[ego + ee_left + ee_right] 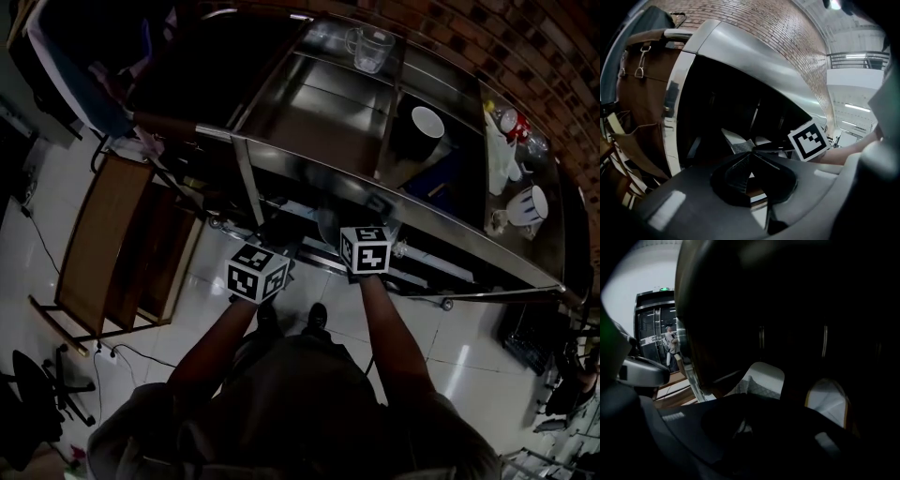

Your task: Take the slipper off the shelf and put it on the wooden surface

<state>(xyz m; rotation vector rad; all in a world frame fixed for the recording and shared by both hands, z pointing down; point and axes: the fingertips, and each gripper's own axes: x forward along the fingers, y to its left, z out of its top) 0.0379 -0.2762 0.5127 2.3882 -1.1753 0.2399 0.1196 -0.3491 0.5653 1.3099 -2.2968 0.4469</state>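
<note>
Both grippers were down low, reaching into the dark lower level of the steel shelf (319,112). And there was the slipper (761,378), pale and quilted, sitting in that lower level, not yet off it. A second slipper (829,399) lay just beside it on the right.

The right gripper (744,404) was right on it, fingers clenched. The quilted upper ran straight down into the tips and a pale sliver showed between them, so that read as a pinch on the slipper's near edge. Dark in there, mind.

The left gripper (751,154) sat just beside its partner, fingers closed tip to tip and nosed up against the grey quilting. Whether any fabric was caught there, I couldn't tell. From its view the right gripper's marker cube stood just to the right, with a dark finger reaching in toward the same slipper.

Off to the person's left, well apart from all this, the wooden surface (98,239) stood on the tiled floor (450,356). Up top, a glass jug (368,47) and a white bowl (427,122) sat on the shelf's upper level. A brown bag (640,93) hung at its left end.
</note>
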